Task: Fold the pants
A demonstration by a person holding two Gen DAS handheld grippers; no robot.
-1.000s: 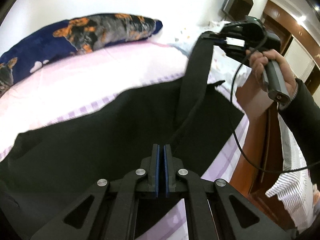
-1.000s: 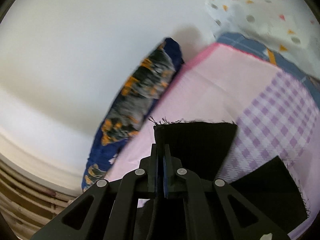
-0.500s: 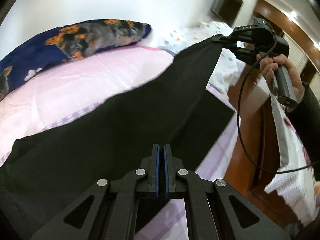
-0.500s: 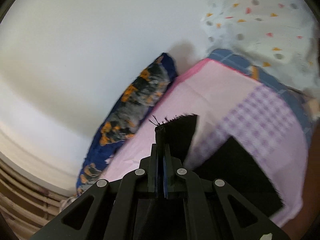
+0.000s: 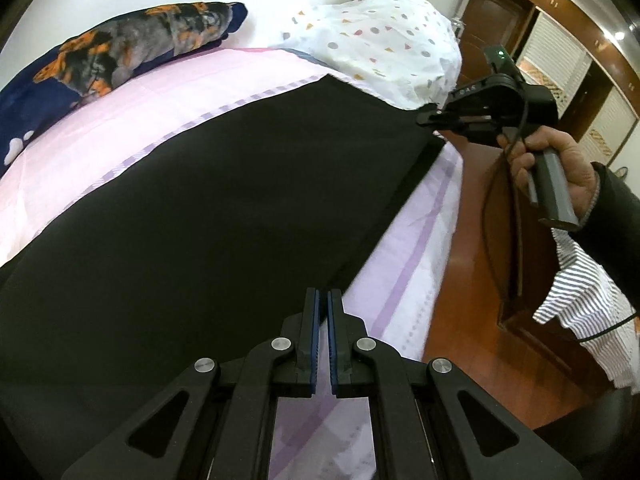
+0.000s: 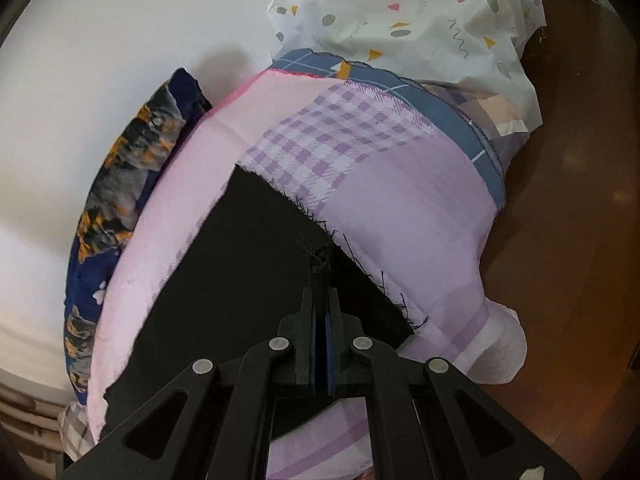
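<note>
Right gripper [image 6: 321, 292] jaws clenched on frayed hem corner of pants [image 6: 224, 280], black fabric bunched between pads. Left gripper [image 5: 322, 300] jaws nearly together with a thin gap, at the near edge of pants [image 5: 208, 208]; cannot tell if any cloth is pinched. Pants spread flat and black across bed [image 5: 120, 92], one long edge running along the bed's side, raw hem with loose threads lying on purple check patch [image 6: 332, 136]. In left view, right gripper [image 5: 430, 118] at far corner of pants, held by right hand [image 5: 556, 168] with cable hanging down. Pink-and-lilac sheet under pants. Dark blue pillow [image 5: 120, 52] with orange print along the wall. White dotted cloth [image 5: 380, 48] heaped at bed end, beside the pants. Striped cloth [image 5: 580, 304] by the wooden floor [image 6: 580, 200].
</note>
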